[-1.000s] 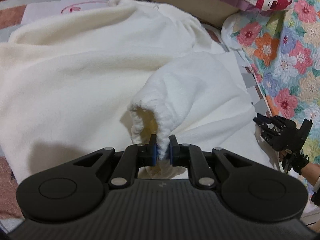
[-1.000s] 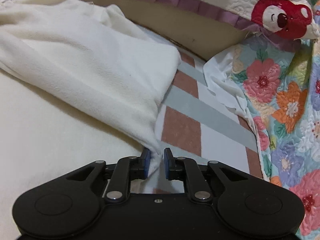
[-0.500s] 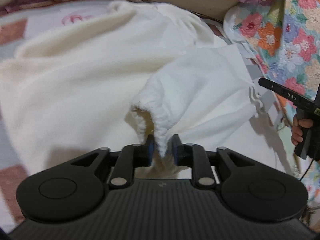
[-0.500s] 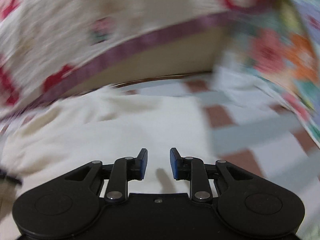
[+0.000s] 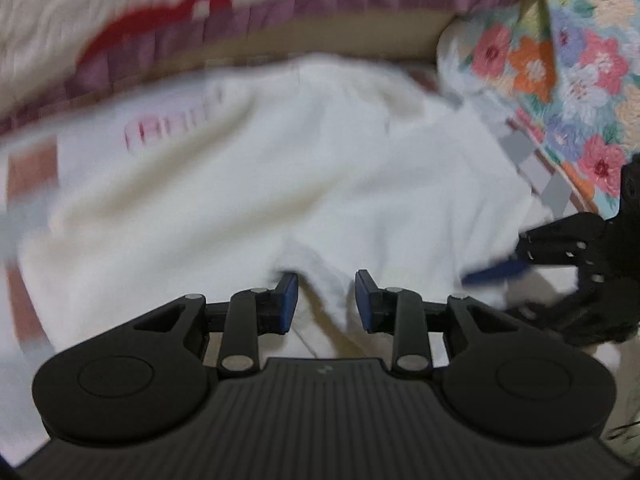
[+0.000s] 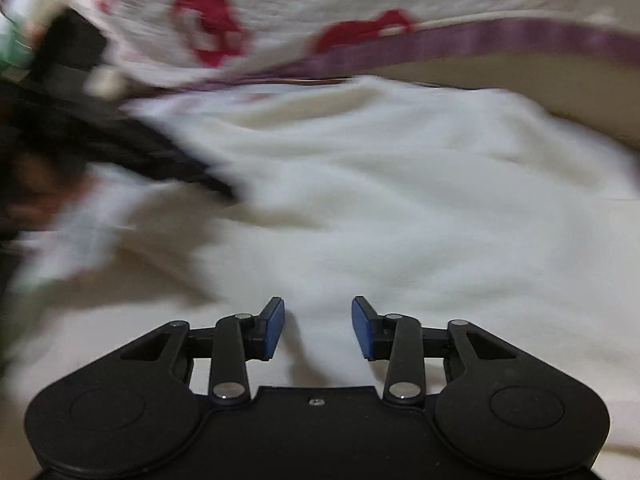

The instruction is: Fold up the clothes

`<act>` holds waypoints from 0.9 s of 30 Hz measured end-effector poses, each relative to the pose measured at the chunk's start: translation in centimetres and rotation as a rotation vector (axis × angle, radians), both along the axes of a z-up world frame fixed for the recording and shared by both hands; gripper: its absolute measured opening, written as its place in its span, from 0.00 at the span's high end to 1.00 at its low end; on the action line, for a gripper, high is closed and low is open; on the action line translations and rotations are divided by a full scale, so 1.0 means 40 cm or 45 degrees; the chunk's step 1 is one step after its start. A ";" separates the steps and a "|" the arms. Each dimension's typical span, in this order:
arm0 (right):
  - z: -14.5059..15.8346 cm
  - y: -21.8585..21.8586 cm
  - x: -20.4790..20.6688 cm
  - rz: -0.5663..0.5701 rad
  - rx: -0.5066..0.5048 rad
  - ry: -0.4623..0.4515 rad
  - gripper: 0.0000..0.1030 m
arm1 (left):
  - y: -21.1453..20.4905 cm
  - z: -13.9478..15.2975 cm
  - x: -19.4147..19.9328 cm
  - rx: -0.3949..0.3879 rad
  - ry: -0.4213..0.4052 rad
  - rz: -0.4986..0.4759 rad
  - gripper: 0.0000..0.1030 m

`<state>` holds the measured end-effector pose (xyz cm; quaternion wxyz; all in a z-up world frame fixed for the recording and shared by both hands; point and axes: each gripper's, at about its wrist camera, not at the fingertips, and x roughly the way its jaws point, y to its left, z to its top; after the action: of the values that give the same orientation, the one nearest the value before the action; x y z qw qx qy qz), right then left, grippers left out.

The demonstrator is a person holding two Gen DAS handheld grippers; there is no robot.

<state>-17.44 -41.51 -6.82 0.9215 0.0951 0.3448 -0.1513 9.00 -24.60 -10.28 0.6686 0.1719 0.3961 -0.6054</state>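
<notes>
Bedtop garment [image 5: 280, 184]; both tools seemingly empty.

Left tongs [image 5: 326, 300] and right tongs [image 6: 318, 326] both spread wide, blue pads apart, nothing between them.

Nothing readable in either view. Pink lettering on the sheet [image 5: 172, 128] behind the garment [image 5: 320, 184], smeared by motion blur: strokes only, no letters to make out. Small pale mark on the left gripper [image 5: 326, 300] body, too small to tell as a logo. Red figures on the quilt [image 6: 208, 28], pictures rather than writing.
</notes>
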 end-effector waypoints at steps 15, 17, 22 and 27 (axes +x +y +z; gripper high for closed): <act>-0.130 -0.371 0.258 -0.040 -0.007 0.190 0.42 | -0.232 -0.078 0.217 -0.043 0.144 0.133 0.49; -0.150 -0.389 0.259 -0.040 0.071 0.168 0.52 | -0.253 -0.103 0.220 0.019 0.092 0.146 0.64; -0.141 -0.396 0.248 -0.030 0.128 0.036 0.92 | -0.260 -0.066 0.196 0.043 -0.130 0.007 0.92; -0.143 -0.382 0.275 -0.011 0.006 0.044 0.93 | -0.285 -0.090 0.199 0.085 -0.228 0.012 0.92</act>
<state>-6.43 -56.78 -12.54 0.9145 0.0962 0.3606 -0.1561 16.95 -35.98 -13.89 0.6981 0.2459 0.3555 -0.5708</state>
